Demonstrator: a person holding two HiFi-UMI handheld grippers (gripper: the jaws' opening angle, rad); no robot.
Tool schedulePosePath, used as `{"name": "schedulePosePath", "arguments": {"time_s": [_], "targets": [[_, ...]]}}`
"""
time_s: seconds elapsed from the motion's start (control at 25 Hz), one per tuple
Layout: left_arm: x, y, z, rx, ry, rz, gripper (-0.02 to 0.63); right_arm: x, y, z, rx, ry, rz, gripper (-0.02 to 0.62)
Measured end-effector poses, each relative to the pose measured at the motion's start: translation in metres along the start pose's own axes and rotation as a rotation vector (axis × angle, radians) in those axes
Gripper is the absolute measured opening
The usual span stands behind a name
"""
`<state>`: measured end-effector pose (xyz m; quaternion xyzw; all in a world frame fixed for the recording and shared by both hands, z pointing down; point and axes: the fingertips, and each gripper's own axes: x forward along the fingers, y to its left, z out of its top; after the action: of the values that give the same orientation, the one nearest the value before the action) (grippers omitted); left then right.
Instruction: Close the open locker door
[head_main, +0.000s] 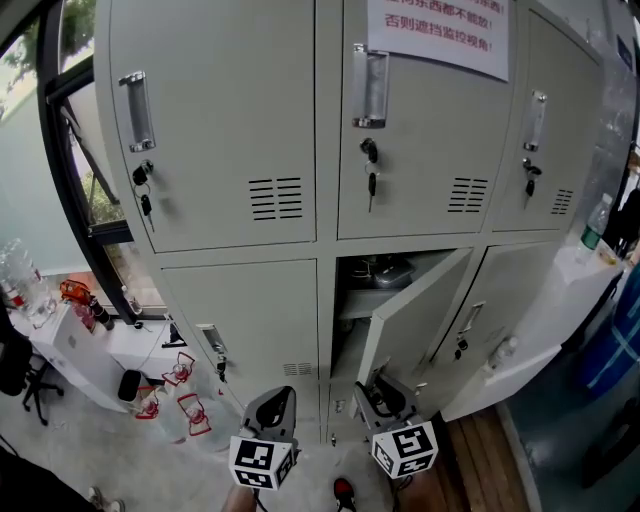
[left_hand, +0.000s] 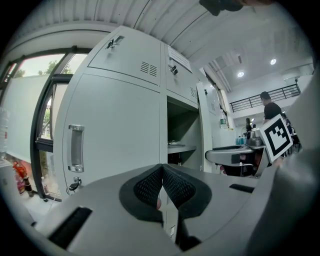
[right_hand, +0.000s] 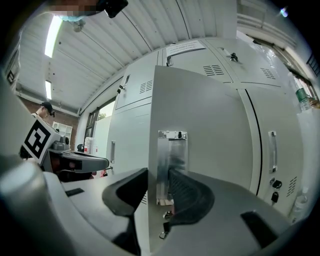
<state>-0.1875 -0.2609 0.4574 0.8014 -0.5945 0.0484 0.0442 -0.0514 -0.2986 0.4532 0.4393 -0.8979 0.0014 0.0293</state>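
Observation:
The grey locker bank fills the head view. One lower middle door (head_main: 410, 310) stands swung out toward me, showing a shelf with a metal pot (head_main: 385, 272) inside. My right gripper (head_main: 378, 392) is at that door's free edge. In the right gripper view the door (right_hand: 210, 130) has its edge between the jaws of my right gripper (right_hand: 157, 187), which close on it just below the metal handle (right_hand: 170, 160). My left gripper (head_main: 275, 400) hangs in front of the closed lower left door. In the left gripper view, my left gripper (left_hand: 162, 172) has its pads together and holds nothing.
A low white table (head_main: 75, 345) with bottles stands at the left by the window (head_main: 90, 190), and red wire-framed items (head_main: 185, 400) lie on the floor. A white counter (head_main: 545, 330) with a bottle (head_main: 594, 225) adjoins the lockers at the right. A person (left_hand: 270, 107) stands far off.

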Motion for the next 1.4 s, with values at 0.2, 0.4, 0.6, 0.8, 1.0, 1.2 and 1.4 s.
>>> {"name": "schedulePosePath", "arguments": {"time_s": [0.2, 0.4, 0.6, 0.8, 1.0, 1.2, 1.4], "targets": [[0.005, 0.011, -0.002, -0.005, -0.003, 0.037, 0.021, 0.016, 0.002, 0.001, -0.006, -0.002, 0.048, 0.140], [0.014, 0.017, -0.002, -0.013, 0.004, 0.064, 0.021, 0.032, 0.003, 0.001, -0.005, -0.006, 0.086, 0.143], [0.025, 0.021, 0.002, -0.015, -0.004, 0.083, 0.021, 0.047, 0.002, 0.002, -0.005, -0.011, 0.118, 0.146], [0.033, 0.026, 0.002, -0.015, -0.014, 0.106, 0.021, 0.060, 0.004, 0.003, -0.014, -0.004, 0.163, 0.120], [0.036, 0.035, 0.003, -0.011, -0.018, 0.141, 0.021, 0.072, 0.003, 0.004, -0.030, -0.015, 0.174, 0.109], [0.039, 0.044, 0.005, -0.012, -0.021, 0.167, 0.021, 0.082, 0.000, 0.004, -0.025, -0.015, 0.195, 0.108], [0.043, 0.049, 0.005, -0.013, -0.019, 0.181, 0.021, 0.091, -0.002, 0.005, -0.023, -0.015, 0.202, 0.107]]}}
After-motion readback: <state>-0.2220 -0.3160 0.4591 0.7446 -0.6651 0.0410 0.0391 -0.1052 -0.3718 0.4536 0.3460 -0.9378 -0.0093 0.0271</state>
